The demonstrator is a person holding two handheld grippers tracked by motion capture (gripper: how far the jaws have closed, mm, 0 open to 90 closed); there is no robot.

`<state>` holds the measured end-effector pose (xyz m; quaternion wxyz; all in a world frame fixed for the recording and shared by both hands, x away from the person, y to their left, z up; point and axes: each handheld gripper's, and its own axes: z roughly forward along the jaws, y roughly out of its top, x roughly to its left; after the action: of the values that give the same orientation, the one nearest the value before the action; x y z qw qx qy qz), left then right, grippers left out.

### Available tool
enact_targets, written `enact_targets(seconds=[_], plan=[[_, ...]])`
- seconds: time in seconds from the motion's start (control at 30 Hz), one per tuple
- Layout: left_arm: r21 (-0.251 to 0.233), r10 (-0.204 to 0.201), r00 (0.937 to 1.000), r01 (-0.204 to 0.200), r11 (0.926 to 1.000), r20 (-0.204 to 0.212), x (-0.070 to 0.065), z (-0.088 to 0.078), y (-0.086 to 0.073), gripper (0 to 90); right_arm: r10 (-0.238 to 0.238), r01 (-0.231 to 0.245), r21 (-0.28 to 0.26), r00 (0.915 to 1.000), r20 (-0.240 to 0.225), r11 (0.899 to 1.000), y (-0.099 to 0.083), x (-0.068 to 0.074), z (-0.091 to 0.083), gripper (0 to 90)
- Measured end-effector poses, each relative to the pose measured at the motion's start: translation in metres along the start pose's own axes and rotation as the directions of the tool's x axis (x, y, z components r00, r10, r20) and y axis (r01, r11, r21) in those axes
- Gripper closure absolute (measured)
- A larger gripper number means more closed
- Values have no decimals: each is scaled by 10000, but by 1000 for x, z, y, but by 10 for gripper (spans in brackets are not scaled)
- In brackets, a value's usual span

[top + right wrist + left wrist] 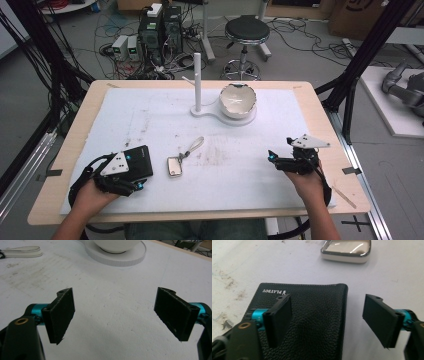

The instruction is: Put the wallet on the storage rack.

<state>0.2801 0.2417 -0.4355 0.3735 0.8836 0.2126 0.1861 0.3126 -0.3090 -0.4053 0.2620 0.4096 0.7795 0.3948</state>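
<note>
A black leather wallet [139,161] lies flat on the white mat at the front left; its grained cover and "PLAYBOY" stamp show in the left gripper view [317,322]. My left gripper [131,186] [328,320] hovers just over the wallet's near end, open, one jaw above the leather and the other past its right edge. A small silver car key [174,166] [347,250] with a grey strap [195,146] lies to the wallet's right. My right gripper [273,159] [115,315] is open above bare mat at the front right, holding nothing.
A white bowl [238,100] [115,246] sits on a round white base [246,117] [125,258] joined to an upright white post [197,82] at the mat's far middle. The strap's loop [22,251] lies far left in the right gripper view. The wooden table edge [320,115] frames the mat.
</note>
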Motion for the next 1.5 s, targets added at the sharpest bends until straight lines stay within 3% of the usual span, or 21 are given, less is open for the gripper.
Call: enact_targets(seconds=[0.13, 0.2, 0.33, 0.37, 0.5, 0.53, 0.63, 0.73, 0.9, 1.03, 1.17, 1.23, 1.4, 1.43, 1.47, 1.5], plan=[[267, 343, 9994, -341, 9991, -61, 1, 0, -2, 326, 44, -44, 19, 10000, 37, 10000, -1, -1, -1, 172], [498, 714, 9974, -709, 9962, -80, 1, 1, -5, 355, 97, -97, 12, 9999, 52, 10000, -2, -2, -1, 172], [575, 870, 9958, -853, 9947, -270, -1, 0, -4, 457, 131, -131, 35, 9999, 61, 9999, -3, -3, -2, 171], [675, 1214, 9923, -1194, 9905, -263, -2, 0, -3, 492, 128, -129, 35, 9999, 72, 9999, -3, -3, -2, 171], [712, 1589, 9870, -1568, 9851, -253, -6, -1, -2, 597, 100, -100, 41, 9999, 69, 9999, -2, -2, -2, 172], [757, 1826, 9830, -1808, 9806, -179, -7, -2, -1, 633, 100, -100, 21, 9999, 37, 9999, -2, -2, -1, 172], [693, 1970, 9803, -1957, 9782, -117, -8, -3, 0, 725, 102, -102, 60, 9999, 29, 9999, -2, -1, -1, 172], [725, 2184, 9758, -2169, 9735, -134, -9, -3, 1, 760, 60, -60, 17, 10000, 3, 10000, -2, -1, -1, 172], [811, 2178, 9757, -2153, 9732, -239, -11, -6, 5, 807, 97, -97, 28, 10000, 4, 9999, -2, -1, -1, 172], [223, 2005, 9787, -1996, 9796, -451, -10, -15, 13, 820, 102, -102, 56, 9999, -1, 9999, -3, -2, 0, 171], [-302, 1904, 9800, -1924, 9809, -579, -10, -23, 19, 826, 158, -158, 59, 9999, -28, 9999, -4, -2, 0, 172], [-1022, 1735, 9828, -1793, 9785, -635, -7, -32, 25, 827, 150, -149, 65, 9999, -50, 9999, -4, -2, 1, 172], [-2308, 1254, 9895, -1389, 9630, -723, 1, -52, 34, 828, 107, -106, 53, 9999, -102, 9999, -3, -1, 1, 172], [-2308, 1254, 9895, -1389, 9630, -723, 1, -52, 34, 828, 94, -93, 52, 9999, -112, 9999, -3, -1, 1, 171], [-2794, 993, 9925, -1155, 9532, -717, 3, -59, 37, 829, 72, -71, 35, 9999, -116, 10000, -3, -1, 2, 172], [-2976, 957, 9931, -1118, 9481, -683, 4, -62, 39, 828, 79, -79, 31, 9999, -135, 10000, -2, -1, 2, 172]])
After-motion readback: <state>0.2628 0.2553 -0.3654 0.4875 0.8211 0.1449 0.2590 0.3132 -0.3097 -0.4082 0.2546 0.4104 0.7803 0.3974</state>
